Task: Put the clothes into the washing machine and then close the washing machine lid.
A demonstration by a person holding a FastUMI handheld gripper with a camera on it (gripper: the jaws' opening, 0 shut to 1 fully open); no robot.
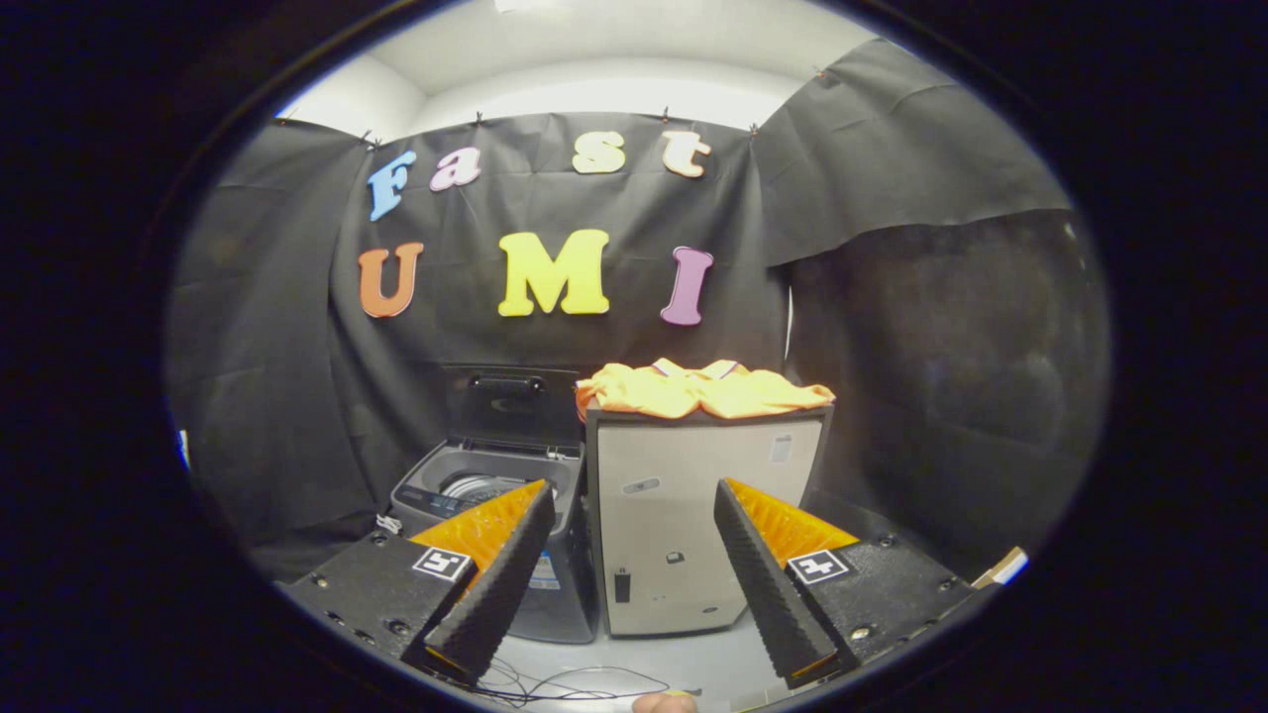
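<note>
1. The gripper (634, 500) hangs with its fingers spread wide apart, nothing between them.
2. Beyond the fingers stands a cabinet (693, 525), seen through the gap.
3. The clothes (703, 388) lie on top of the cabinet.
4. The washing machine (495, 495) stands just left of the cabinet, partly behind the left finger.
5. Its lid (510, 404) stands raised at the back, against the cloth wall.
6. Cables (565, 685) lie on the floor (684, 663) before the cabinet.

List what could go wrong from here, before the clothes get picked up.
1. The orange clothes lie loosely on top of the cabinet, spilling over its edge; a shallow pinch might drop part of them.
2. The gripper, jaws open, is far back, with the cabinet between it and the clothes.
3. The washing machine sits low beside the cabinet; trailing cloth may miss its opening.
</note>
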